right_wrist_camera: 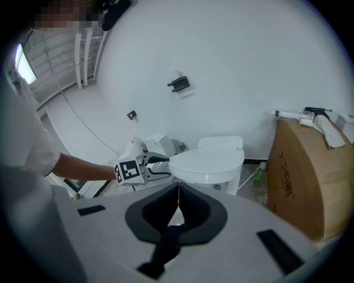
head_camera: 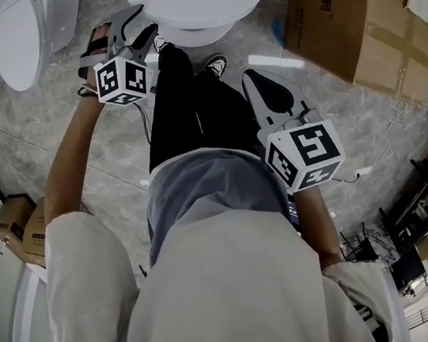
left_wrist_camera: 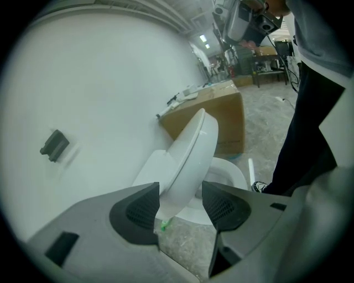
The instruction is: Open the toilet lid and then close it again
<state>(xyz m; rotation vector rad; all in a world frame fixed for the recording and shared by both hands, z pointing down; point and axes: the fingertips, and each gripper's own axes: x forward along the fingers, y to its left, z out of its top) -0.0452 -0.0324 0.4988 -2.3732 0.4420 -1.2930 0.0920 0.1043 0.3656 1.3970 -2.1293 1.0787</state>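
We find the left gripper [head_camera: 133, 27] turned on its side and clamped on the near edge of the toilet lid [right_wrist_camera: 207, 157], one jaw above the rim and one below. The lid lies flat, down over the bowl. The right gripper [right_wrist_camera: 178, 187] has its jaws pressed together on nothing, with the toilet ahead of it and well apart, and a cardboard box [right_wrist_camera: 310, 177] ahead to its right.

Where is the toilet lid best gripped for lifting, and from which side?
At the front rim of the lid, farthest from the tank, coming in level from the front: that thin edge overhangs the bowl, letting one jaw go above, one below.
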